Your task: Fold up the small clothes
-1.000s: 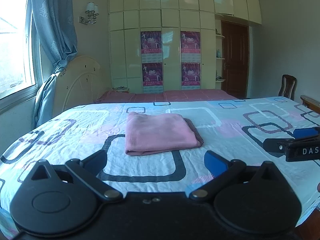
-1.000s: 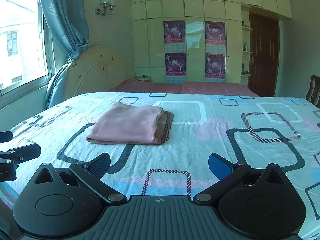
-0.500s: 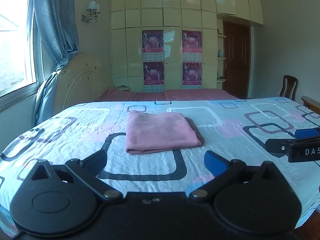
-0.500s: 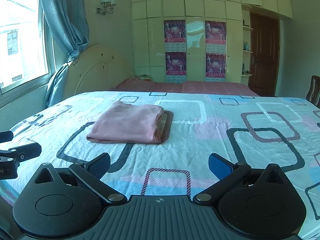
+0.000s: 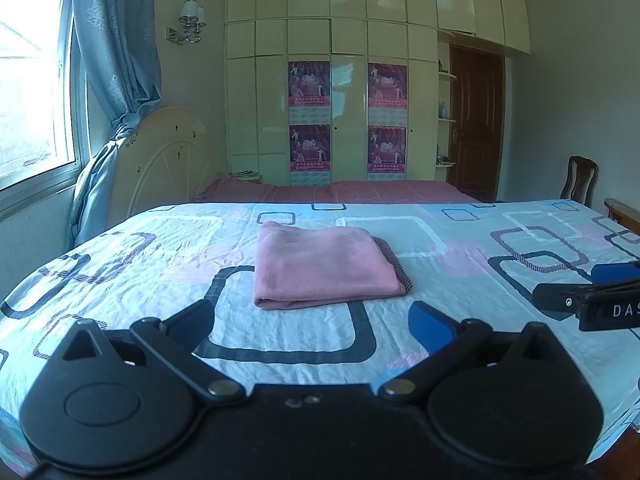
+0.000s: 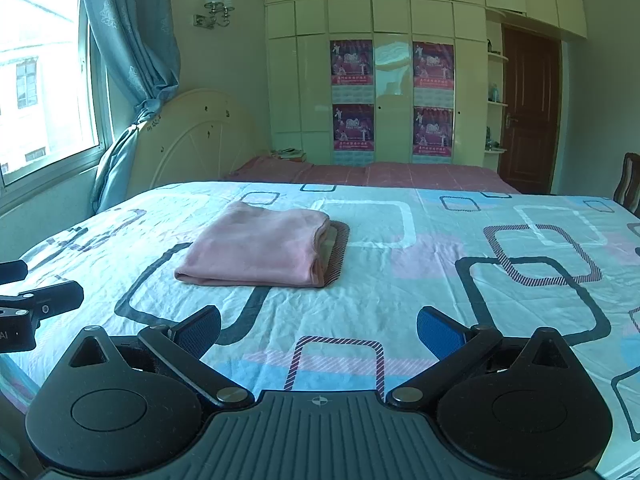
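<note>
A pink garment (image 5: 322,266) (image 6: 260,246) lies folded into a neat rectangle on the patterned bedsheet (image 5: 460,256) (image 6: 432,280), near the middle of the bed. My left gripper (image 5: 310,324) is open, held above the bed's near edge, well short of the garment, nothing between its fingers. My right gripper (image 6: 318,330) is open too, empty, and stands back from the garment, which lies ahead and to its left. Each gripper shows at the edge of the other's view: the right gripper (image 5: 592,300) and the left gripper (image 6: 36,308).
A cream headboard (image 5: 160,160) and blue curtain (image 5: 116,80) stand at the left by the window. A second bed with a red cover (image 5: 340,192) lies behind, before a cream wardrobe (image 5: 340,80). A wooden chair (image 5: 580,180) and a brown door (image 5: 476,120) are at the right.
Both grippers stay open and almost still; the left wrist view has shifted only slightly. The folded garment has not moved.
</note>
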`<state>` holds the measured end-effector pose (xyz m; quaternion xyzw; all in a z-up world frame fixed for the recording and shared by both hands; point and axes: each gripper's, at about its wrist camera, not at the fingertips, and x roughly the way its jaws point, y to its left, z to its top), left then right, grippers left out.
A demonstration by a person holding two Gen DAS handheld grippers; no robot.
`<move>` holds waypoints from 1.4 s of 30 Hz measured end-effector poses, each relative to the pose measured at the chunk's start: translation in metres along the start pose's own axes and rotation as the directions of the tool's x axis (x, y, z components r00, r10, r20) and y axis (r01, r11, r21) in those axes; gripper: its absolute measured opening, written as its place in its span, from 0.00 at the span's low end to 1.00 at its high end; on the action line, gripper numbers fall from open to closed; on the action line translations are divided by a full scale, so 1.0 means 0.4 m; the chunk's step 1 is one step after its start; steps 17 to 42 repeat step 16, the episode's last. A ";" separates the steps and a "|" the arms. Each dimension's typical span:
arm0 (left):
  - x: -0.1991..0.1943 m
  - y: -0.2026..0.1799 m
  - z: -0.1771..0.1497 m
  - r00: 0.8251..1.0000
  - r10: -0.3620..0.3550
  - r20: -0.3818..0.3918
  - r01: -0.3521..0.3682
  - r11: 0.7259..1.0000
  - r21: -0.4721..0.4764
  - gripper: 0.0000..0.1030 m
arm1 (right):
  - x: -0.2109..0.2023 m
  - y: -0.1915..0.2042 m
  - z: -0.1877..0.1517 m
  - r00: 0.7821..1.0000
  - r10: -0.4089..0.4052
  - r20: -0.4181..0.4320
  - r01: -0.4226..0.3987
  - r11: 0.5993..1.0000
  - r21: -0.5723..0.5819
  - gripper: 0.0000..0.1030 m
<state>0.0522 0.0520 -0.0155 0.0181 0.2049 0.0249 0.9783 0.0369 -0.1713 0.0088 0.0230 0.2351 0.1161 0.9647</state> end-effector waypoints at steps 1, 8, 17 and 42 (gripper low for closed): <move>0.001 0.001 0.001 1.000 0.001 0.000 -0.001 1.000 -0.002 1.00 | 0.001 0.000 0.000 1.000 -0.001 -0.001 0.001 1.000 0.000 1.00; -0.002 0.005 0.001 1.000 0.021 0.009 -0.020 0.999 -0.024 1.00 | 0.003 -0.004 -0.001 1.000 0.002 -0.006 -0.002 1.000 -0.003 1.00; 0.003 0.015 0.004 1.000 -0.013 0.002 0.013 0.999 -0.042 0.99 | 0.005 -0.012 -0.003 1.000 0.009 -0.011 -0.009 1.000 -0.004 1.00; 0.003 0.015 0.004 1.000 -0.013 0.002 0.013 0.999 -0.042 0.99 | 0.005 -0.012 -0.003 1.000 0.009 -0.011 -0.009 1.000 -0.004 1.00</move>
